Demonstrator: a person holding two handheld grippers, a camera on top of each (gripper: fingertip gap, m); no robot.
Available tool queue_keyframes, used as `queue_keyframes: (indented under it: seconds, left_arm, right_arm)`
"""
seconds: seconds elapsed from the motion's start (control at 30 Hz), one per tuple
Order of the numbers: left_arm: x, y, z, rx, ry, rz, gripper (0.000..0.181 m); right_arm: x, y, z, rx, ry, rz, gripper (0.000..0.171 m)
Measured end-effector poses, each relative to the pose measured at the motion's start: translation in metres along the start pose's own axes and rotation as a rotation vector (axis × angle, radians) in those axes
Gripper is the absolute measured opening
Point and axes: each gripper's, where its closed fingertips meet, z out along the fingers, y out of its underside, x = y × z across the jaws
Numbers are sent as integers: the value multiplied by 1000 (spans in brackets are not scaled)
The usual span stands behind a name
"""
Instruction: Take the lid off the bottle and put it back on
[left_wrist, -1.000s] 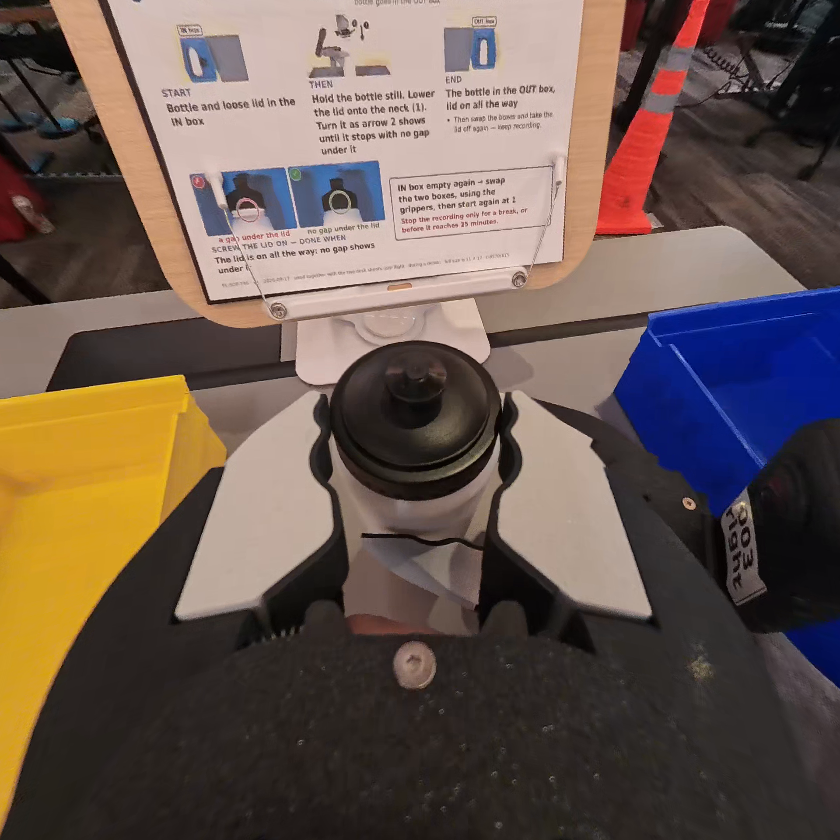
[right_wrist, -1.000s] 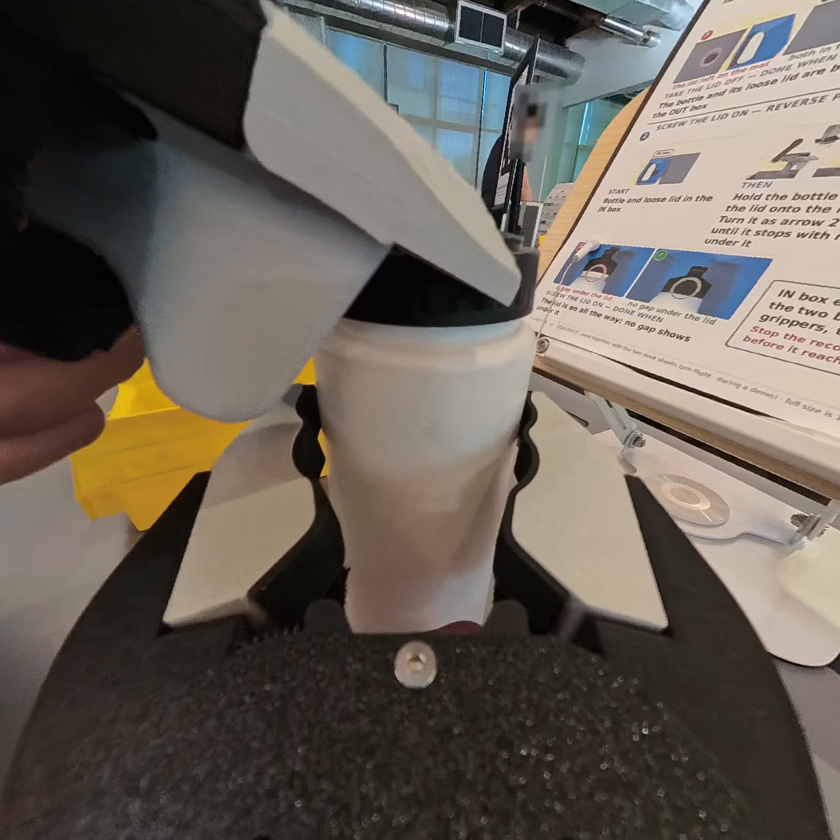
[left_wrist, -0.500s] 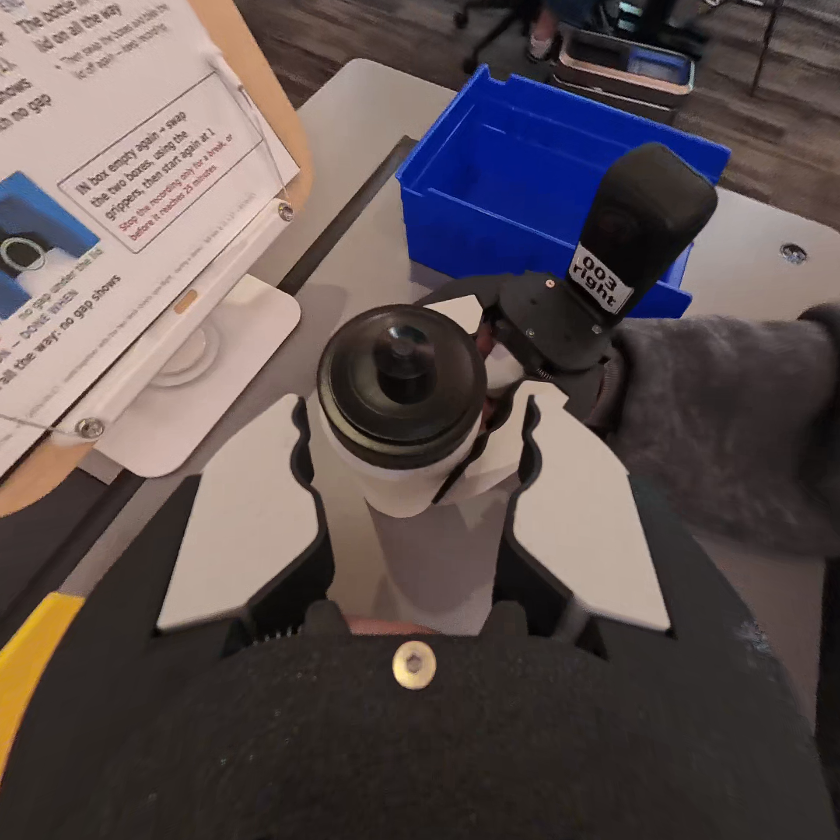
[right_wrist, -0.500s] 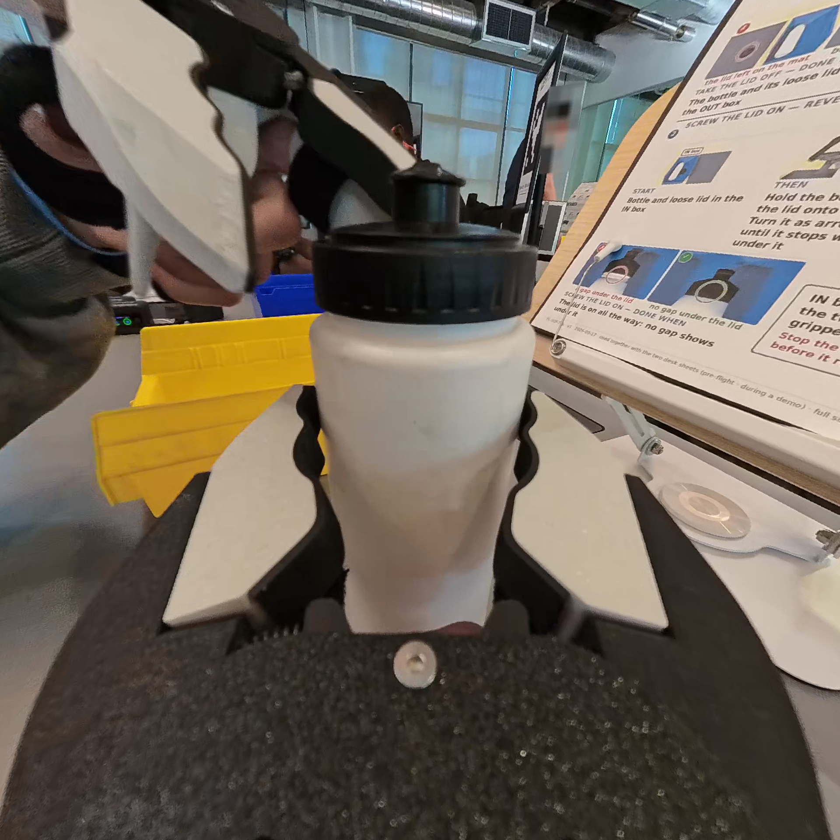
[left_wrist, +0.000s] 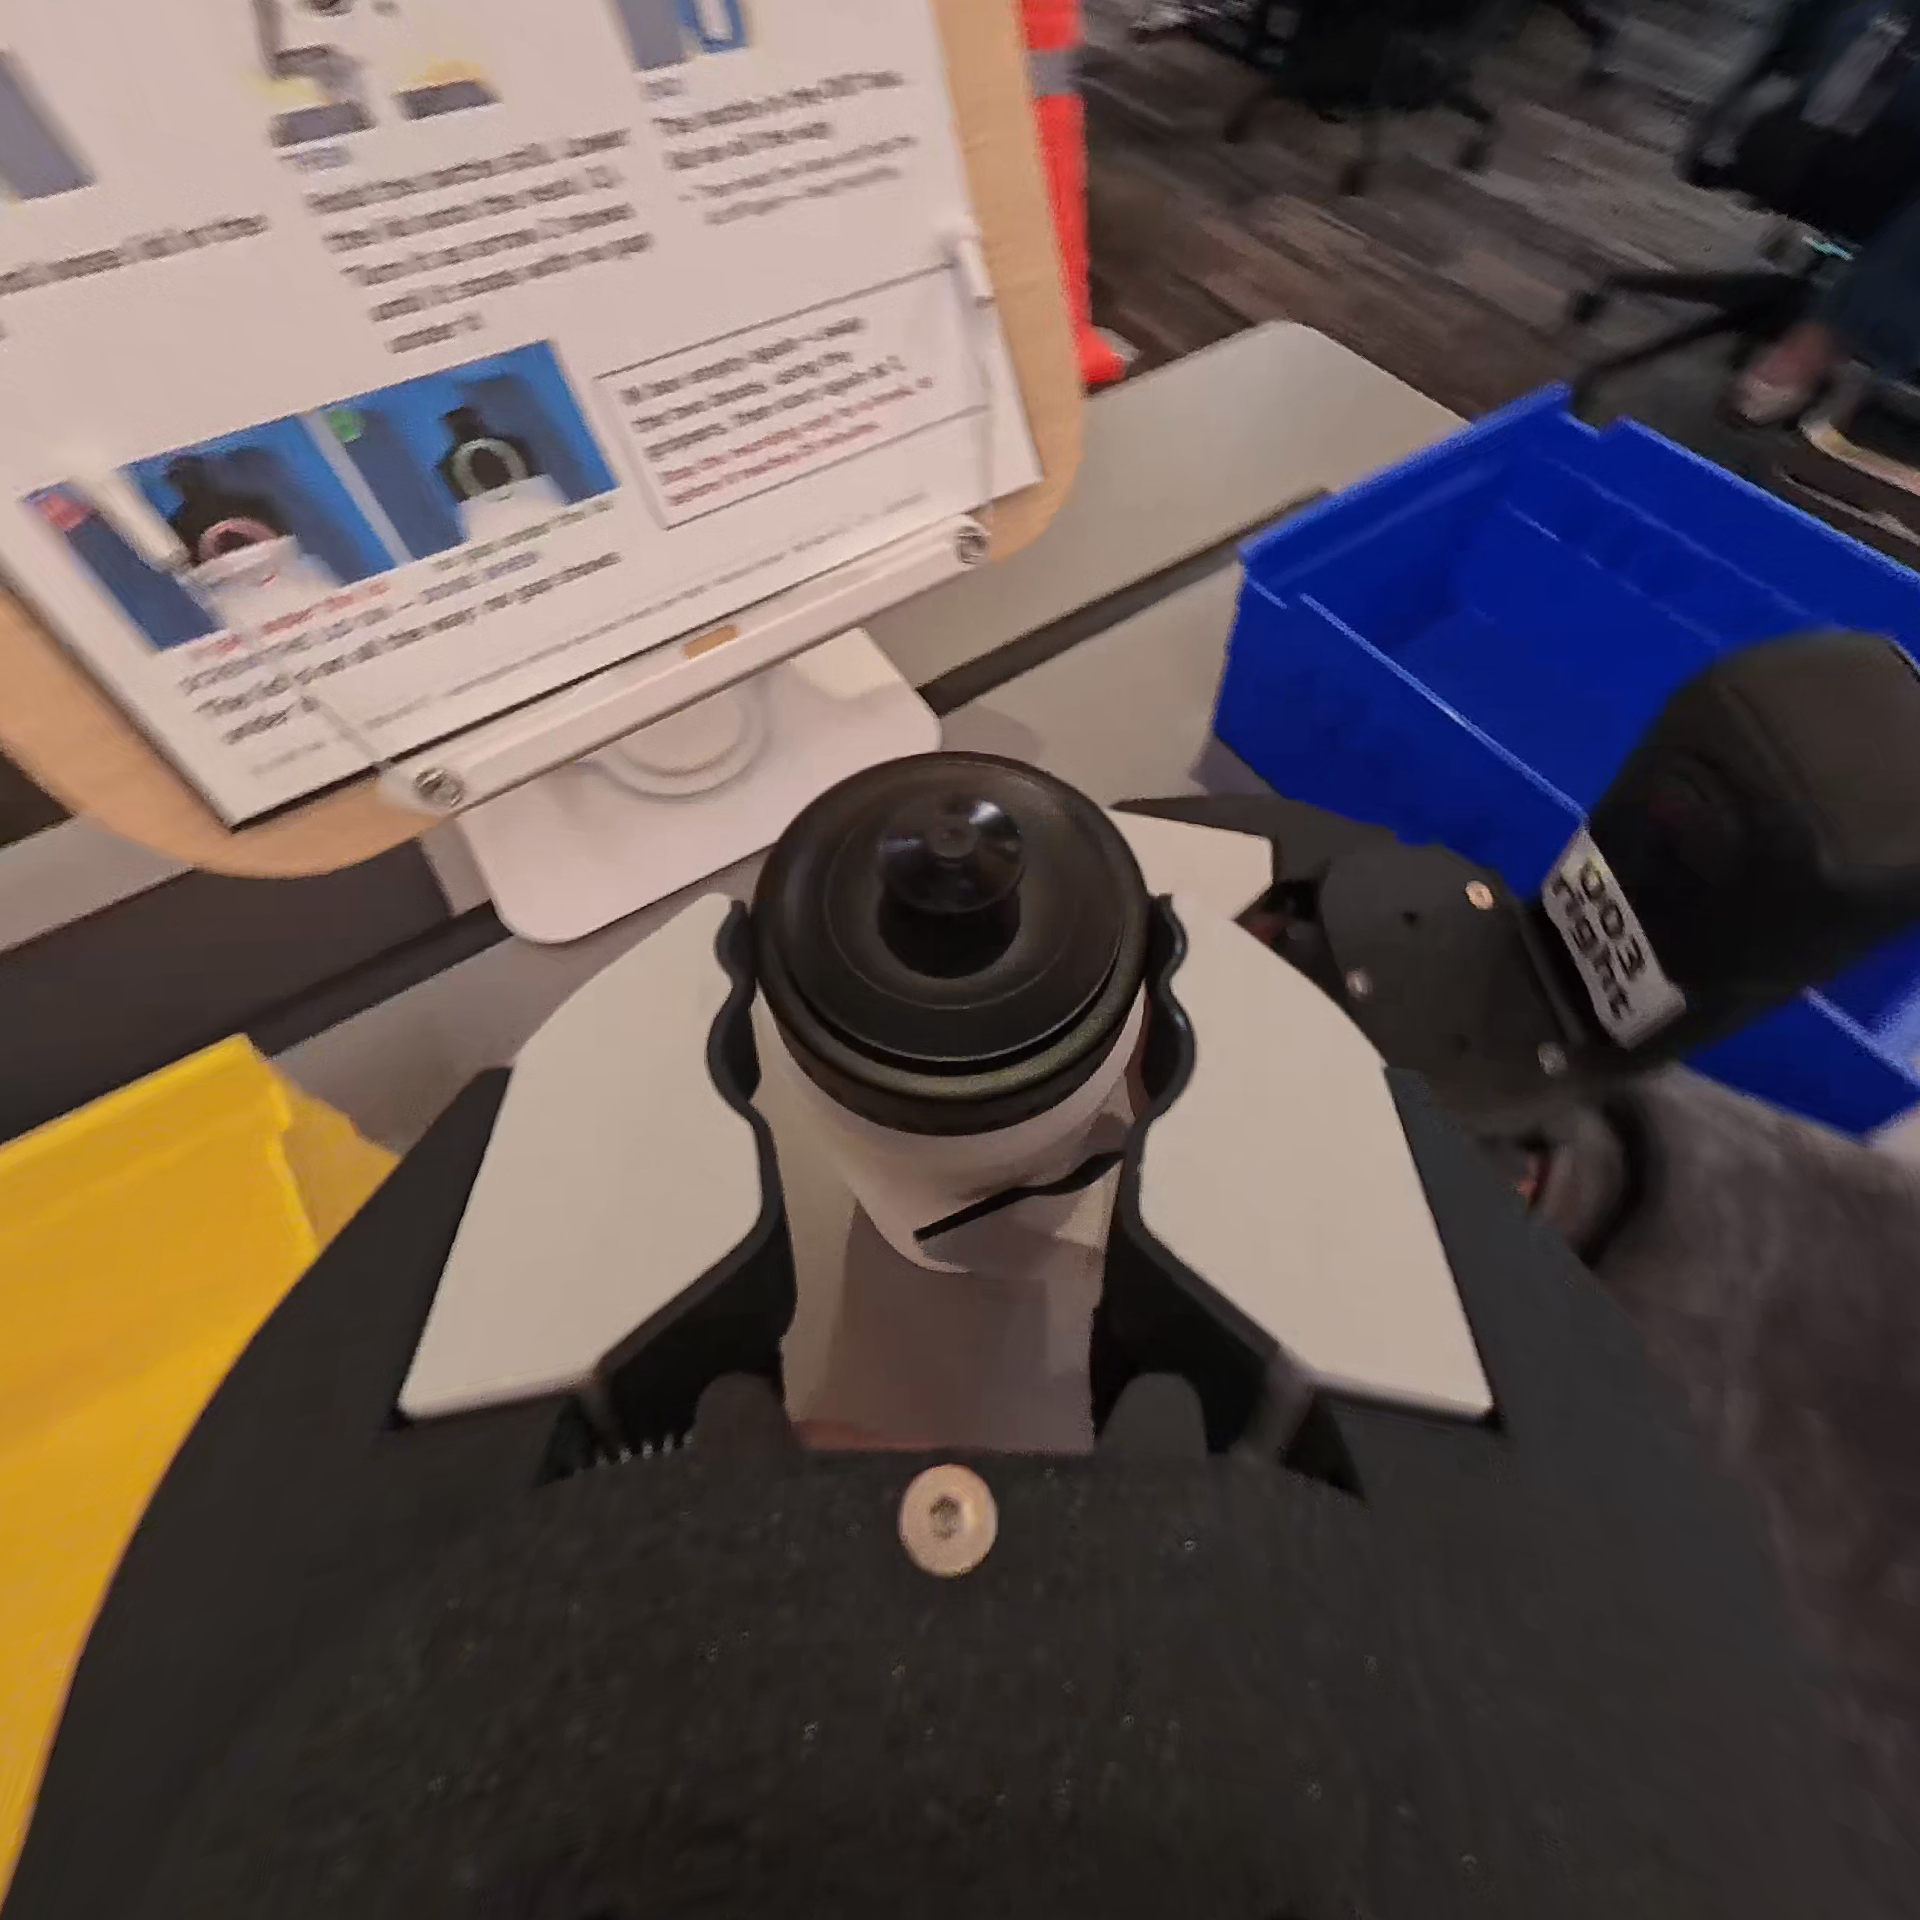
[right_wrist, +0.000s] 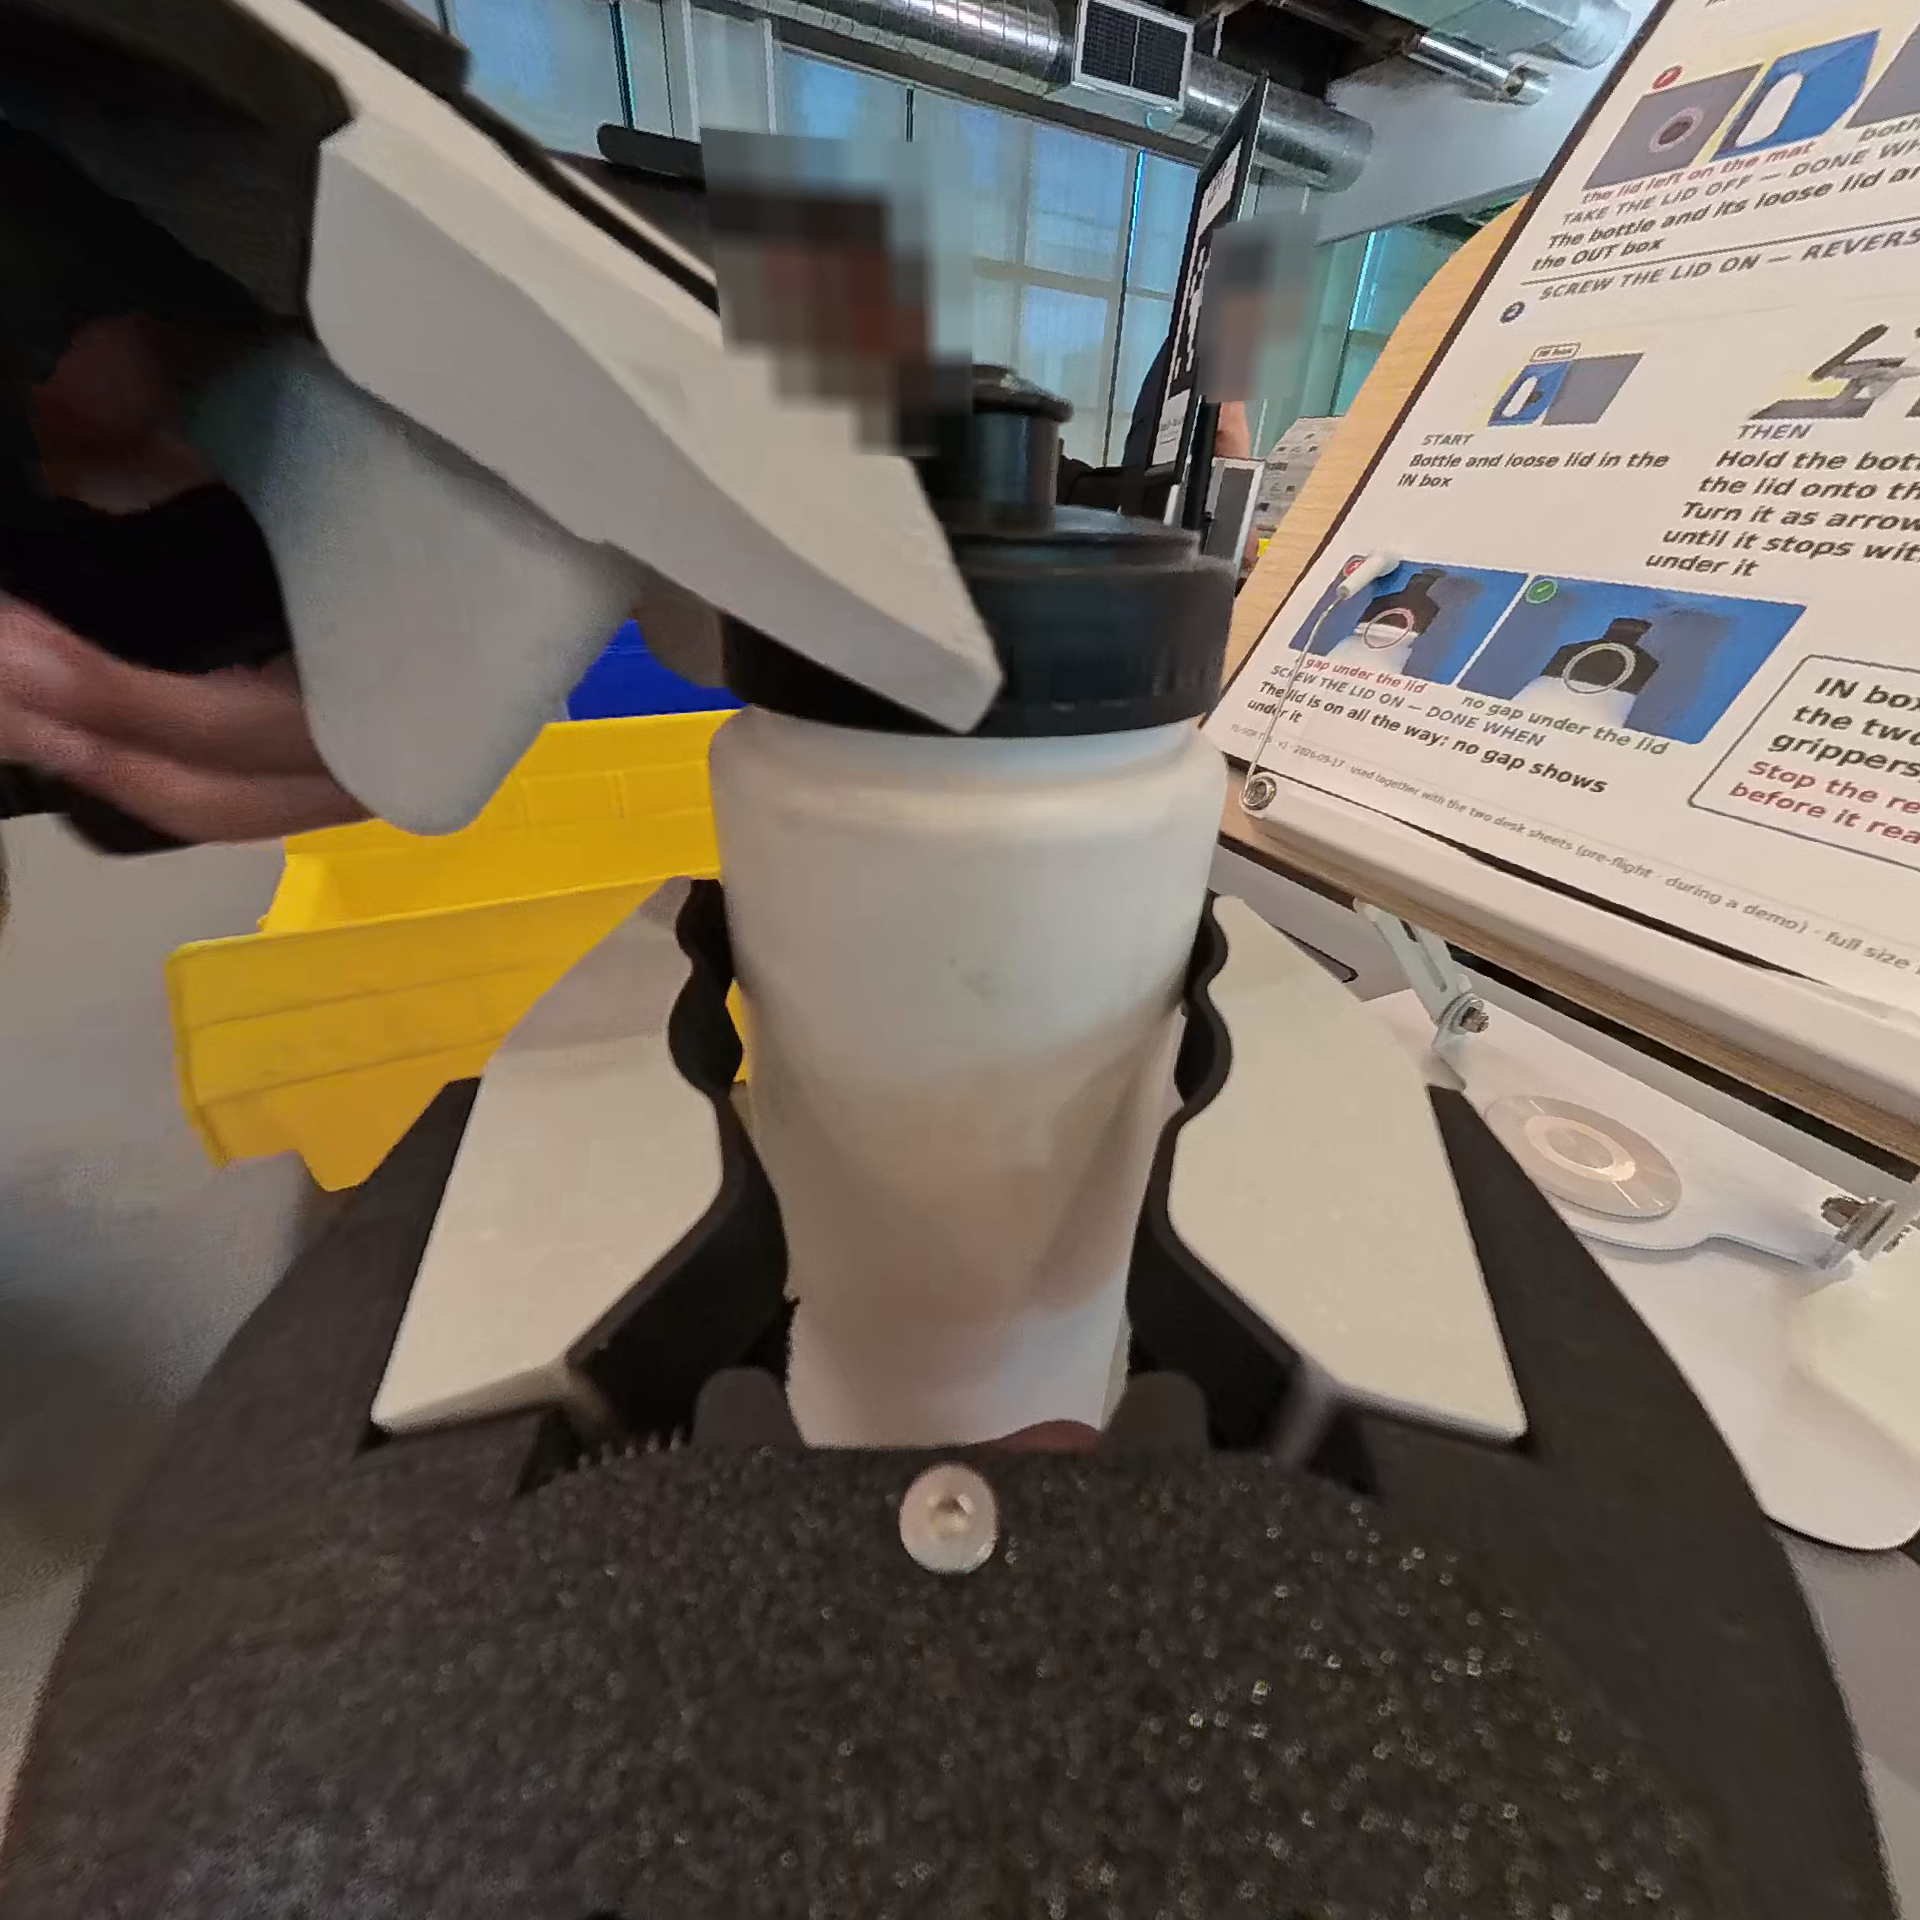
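— White bottle (right_wrist: 966, 997): where is it?
— Upright over the surface (left_wrist: 1164, 499), between the yellow bin (right_wrist: 416, 956) and blue bin (left_wrist: 1507, 623); the right hand-held gripper (right_wrist: 951, 1039) is pinching its body.
— Black lid (left_wrist: 948, 935)?
— Seated on the neck; the left hand-held gripper (left_wrist: 948, 987) is around it from above, fingers (left_wrist: 623, 1143) at the rim; whether they press it, I cannot tell.

Printed instruction sheet (right_wrist: 1662, 499), small white tag (left_wrist: 1605, 956)
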Motion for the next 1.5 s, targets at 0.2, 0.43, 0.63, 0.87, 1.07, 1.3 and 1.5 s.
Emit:
queue_keyframes:
  seconds: [0.2,0.43,0.63,0.87,1.07,1.3,1.5]
  left_arm:
    - [-3,-3,3,9,-343,-177,72]
    - [6,-8,-2,21,-132,17,84]
    - [10,-12,-33,63,309,397,74]
    - [-1,5,-4,-140,528,429,82]
    - [6,3,5,-111,541,356,73]
    - [3,1,6,-56,153,98,73]
    - [-6,3,2,-40,-248,-101,73]
  right_arm:
    - [2,0,0,-2,7,6,84]
    - [2,1,0,-12,4,2,84]
    - [0,1,0,-10,-3,-9,84]
    - [0,1,0,-7,-4,-5,84]
    - [3,1,-1,1,-1,15,84]
    - [4,1,-1,4,17,11,84]
    - [0,2,3,-4,59,-28,84]
